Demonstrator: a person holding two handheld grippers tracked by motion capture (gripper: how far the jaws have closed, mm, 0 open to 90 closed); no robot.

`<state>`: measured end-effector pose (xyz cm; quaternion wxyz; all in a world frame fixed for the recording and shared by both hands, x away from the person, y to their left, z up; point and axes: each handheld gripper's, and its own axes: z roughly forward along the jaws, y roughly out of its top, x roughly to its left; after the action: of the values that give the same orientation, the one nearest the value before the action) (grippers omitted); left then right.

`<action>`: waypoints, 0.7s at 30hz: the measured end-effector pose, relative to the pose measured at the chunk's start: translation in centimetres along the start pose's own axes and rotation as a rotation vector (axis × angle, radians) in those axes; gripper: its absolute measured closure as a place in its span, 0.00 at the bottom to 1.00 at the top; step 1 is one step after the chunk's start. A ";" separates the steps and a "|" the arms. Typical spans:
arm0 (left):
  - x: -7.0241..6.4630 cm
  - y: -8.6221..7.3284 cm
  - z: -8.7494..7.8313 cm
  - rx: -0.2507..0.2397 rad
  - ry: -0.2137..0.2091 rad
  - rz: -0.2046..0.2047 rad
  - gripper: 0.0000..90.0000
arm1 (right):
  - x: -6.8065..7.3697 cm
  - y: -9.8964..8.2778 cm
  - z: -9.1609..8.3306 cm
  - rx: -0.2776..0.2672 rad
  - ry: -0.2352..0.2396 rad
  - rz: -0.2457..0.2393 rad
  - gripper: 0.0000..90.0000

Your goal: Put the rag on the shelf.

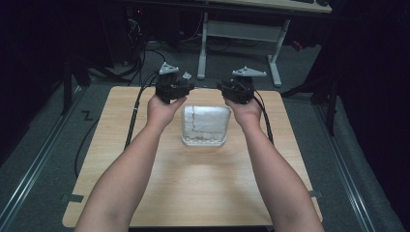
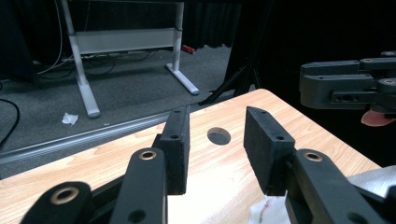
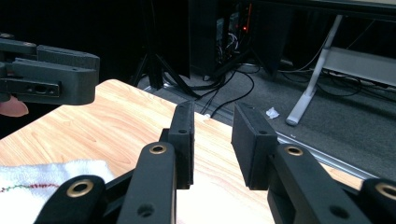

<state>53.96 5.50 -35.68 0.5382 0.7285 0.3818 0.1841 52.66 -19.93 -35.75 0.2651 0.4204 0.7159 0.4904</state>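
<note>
both hand-held grippers are hovering at the far end of the worktop (image 1: 145, 193), the left hand-held gripper (image 2: 217, 156) and right hand-held gripper (image 3: 212, 144) each part-open with nothing between the jaws. the folded white towel (image 1: 205, 124) is lying between them, just nearer the person, about equally close to both.

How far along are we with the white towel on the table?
Looks done: the white towel lies as a folded rectangle at the table's far middle. In hand: nothing; left tongs and right tongs are open and empty, flanking it. Left: perhaps another fold; I can't tell.
</note>
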 end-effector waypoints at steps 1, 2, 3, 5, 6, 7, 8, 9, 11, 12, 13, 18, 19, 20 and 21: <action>0.0 0.0 -0.1 0.000 0.002 0.001 0.68 | 0.0 0.0 0.0 0.001 -0.001 -0.002 0.77; 0.0 0.0 -0.2 -0.002 0.003 0.002 0.68 | 0.0 0.0 -0.1 0.001 0.000 -0.003 0.77; 0.0 -0.1 -0.2 -0.004 0.003 0.000 0.68 | 0.0 -0.1 -0.1 0.002 0.001 -0.001 0.77; 0.1 -0.2 -0.5 -0.005 0.007 -0.001 0.67 | 0.0 -0.1 -0.3 0.004 0.001 -0.004 0.76; 0.1 -0.3 -0.7 -0.004 0.009 0.000 0.67 | 0.1 -0.2 -0.4 -0.002 -0.001 -0.008 0.76; 0.2 -0.4 -0.9 -0.006 0.010 0.001 0.67 | 0.1 -0.4 -0.6 -0.006 -0.004 -0.011 0.76; 0.2 -0.5 -1.1 -0.009 0.010 0.001 0.66 | 0.1 -0.5 -0.8 -0.011 -0.004 -0.013 0.75; 0.3 -0.6 -1.4 -0.013 0.008 -0.002 0.66 | 0.1 -0.7 -1.1 -0.011 -0.004 -0.012 0.75; 0.3 -0.9 -1.9 -0.020 0.009 -0.003 0.65 | 0.0 -1.1 -1.6 -0.013 -0.005 -0.017 0.74; 0.3 -1.1 -2.2 -0.028 0.008 -0.005 0.65 | 0.0 -1.3 -1.8 -0.015 -0.006 -0.018 0.73; 0.3 -1.3 -2.5 -0.028 0.007 -0.003 0.65 | 0.0 -1.6 -2.2 -0.018 -0.008 -0.021 0.73; -0.2 -2.3 -3.3 -0.026 0.011 0.015 0.64 | 0.1 -2.3 -3.4 -0.015 -0.016 -0.038 0.70; -0.3 -2.4 -3.5 -0.014 0.010 0.019 0.63 | 0.0 -2.5 -3.7 -0.019 -0.016 -0.037 0.70; -0.4 -2.6 -3.6 -0.013 0.014 0.032 0.62 | 0.0 -2.6 -3.9 -0.023 -0.014 -0.033 0.70; -0.6 -2.8 -3.9 -0.021 0.014 0.042 0.62 | 0.0 -2.7 -4.3 -0.024 -0.013 -0.033 0.69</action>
<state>49.95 7.92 -36.80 0.5391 0.7293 0.3682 0.2047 48.35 -22.39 -36.64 0.2828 0.4085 0.7149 0.4919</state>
